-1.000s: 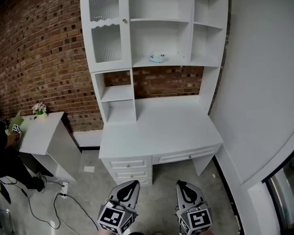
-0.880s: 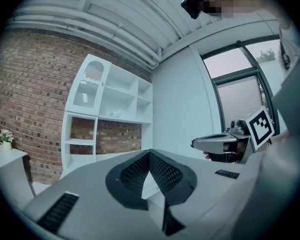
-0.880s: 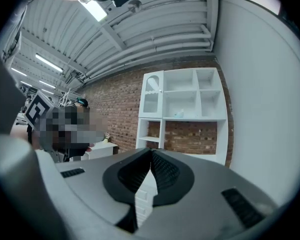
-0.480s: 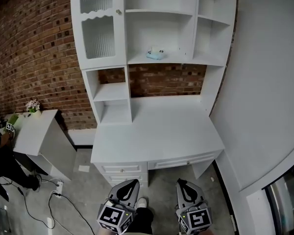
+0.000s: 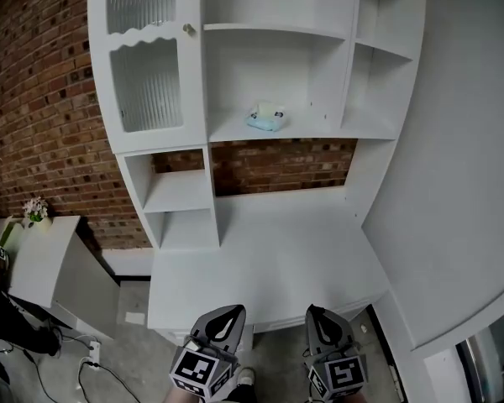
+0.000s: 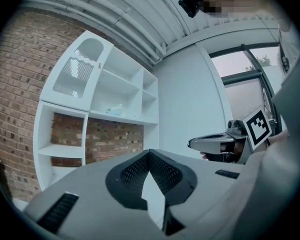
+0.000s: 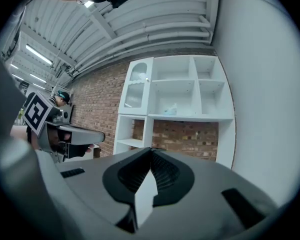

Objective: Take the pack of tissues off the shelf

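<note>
Currently I hold the left gripper (image 5: 232, 312) and right gripper (image 5: 313, 312) low and level at the desk's (image 5: 260, 259) near edge. Both have their jaws pressed together and empty, likely because nothing is within reach yet. The pale blue pack of tissues (image 5: 266, 117) lies on the middle shelf (image 5: 323, 129), above and well beyond both.
</note>
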Action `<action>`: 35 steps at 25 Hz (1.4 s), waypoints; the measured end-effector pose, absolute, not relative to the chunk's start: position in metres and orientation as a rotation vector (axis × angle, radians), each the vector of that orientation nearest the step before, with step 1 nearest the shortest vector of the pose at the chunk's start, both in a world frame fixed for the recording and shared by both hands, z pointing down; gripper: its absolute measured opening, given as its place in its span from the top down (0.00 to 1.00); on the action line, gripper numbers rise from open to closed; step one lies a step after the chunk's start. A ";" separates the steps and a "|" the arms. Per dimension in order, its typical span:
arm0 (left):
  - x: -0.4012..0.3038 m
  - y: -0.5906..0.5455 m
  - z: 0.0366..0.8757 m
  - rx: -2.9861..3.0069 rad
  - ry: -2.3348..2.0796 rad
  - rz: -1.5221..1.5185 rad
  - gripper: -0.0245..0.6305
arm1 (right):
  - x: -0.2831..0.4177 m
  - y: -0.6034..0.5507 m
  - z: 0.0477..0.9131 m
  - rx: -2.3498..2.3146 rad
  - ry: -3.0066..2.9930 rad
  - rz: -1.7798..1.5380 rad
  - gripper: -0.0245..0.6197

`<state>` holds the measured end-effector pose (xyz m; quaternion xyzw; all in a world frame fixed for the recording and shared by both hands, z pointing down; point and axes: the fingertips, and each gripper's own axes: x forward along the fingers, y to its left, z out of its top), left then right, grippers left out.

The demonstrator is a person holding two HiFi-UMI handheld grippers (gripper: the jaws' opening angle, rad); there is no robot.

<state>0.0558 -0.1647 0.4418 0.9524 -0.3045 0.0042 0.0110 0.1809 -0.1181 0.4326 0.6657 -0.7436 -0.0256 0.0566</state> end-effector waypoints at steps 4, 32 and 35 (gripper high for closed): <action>0.057 -0.232 0.422 3.006 -0.961 -0.014 0.95 | 0.185 -0.185 0.414 2.048 -2.247 -0.116 0.95; 0.081 -0.412 0.367 2.907 -1.447 -0.094 0.95 | 0.232 -0.422 0.348 1.683 -2.518 -0.275 0.95; 0.091 -0.418 0.365 2.912 -1.438 -0.065 0.95 | 0.237 -0.439 0.331 1.659 -2.520 -0.324 0.95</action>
